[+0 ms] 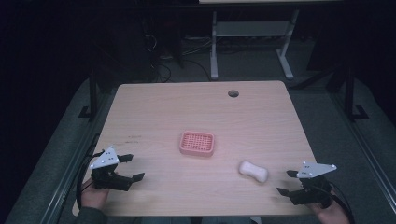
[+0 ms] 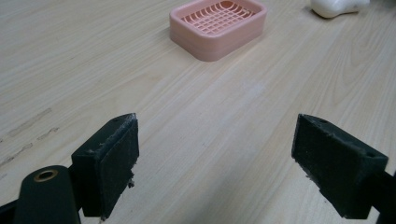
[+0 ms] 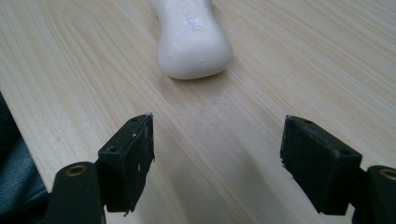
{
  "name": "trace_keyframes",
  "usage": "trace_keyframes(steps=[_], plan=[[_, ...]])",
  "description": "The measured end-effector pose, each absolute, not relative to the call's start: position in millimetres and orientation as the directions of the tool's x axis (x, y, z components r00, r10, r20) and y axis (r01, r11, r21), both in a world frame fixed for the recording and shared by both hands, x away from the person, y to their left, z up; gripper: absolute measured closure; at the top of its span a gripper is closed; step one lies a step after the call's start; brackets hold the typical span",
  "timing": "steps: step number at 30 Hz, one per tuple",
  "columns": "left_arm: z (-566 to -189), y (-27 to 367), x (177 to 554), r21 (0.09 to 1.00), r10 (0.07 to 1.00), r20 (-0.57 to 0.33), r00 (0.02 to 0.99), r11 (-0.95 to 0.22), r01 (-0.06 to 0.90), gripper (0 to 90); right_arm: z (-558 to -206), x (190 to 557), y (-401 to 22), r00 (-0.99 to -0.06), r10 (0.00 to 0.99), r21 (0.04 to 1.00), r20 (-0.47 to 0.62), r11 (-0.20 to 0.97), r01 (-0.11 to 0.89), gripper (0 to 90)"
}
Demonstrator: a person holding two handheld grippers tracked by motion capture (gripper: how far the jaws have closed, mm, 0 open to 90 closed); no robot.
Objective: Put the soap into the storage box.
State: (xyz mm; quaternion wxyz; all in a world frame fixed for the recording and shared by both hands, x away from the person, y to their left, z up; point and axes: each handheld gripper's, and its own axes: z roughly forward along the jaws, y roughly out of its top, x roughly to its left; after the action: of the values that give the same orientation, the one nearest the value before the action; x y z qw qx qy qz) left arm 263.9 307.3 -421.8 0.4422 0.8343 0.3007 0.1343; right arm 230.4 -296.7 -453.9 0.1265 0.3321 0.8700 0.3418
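Observation:
A pink slotted soap dish [image 1: 197,143] [image 2: 218,26] sits near the middle of the wooden table [image 1: 196,107]. A white bar of soap [image 1: 253,171] [image 3: 192,37] lies to its right, toward the front edge, and part of this soap [image 2: 337,6] shows at the top right of the left gripper view. My left gripper [image 1: 132,167] [image 2: 215,161] rests at the front left corner, open and holding nothing, pointed toward the dish. My right gripper [image 1: 286,182] [image 3: 218,156] sits at the front right, open with nothing between its jaws, just short of the soap.
A round cable hole [image 1: 233,93] is in the table's far side. Beyond the table stands a white desk frame [image 1: 252,42] on dark floor with cables. A dark scuff [image 1: 133,137] marks the wood left of the dish.

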Motion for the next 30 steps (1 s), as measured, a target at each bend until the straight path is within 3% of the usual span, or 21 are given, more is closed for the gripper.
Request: trace_keyframes(steps=[25,30], plan=[[-420,310,262,0.82,0.626,-0.034,0.779,-0.428,0.38,14.8,-441,250,-263,-0.809,0.588,0.591,-0.01,0.656,0.47,24.4],[-420,311,263,0.821,0.63,-0.035,0.775,-0.424,0.382,14.8,-436,253,-260,-0.811,0.585,0.59,-0.014,0.66,0.465,19.6]])
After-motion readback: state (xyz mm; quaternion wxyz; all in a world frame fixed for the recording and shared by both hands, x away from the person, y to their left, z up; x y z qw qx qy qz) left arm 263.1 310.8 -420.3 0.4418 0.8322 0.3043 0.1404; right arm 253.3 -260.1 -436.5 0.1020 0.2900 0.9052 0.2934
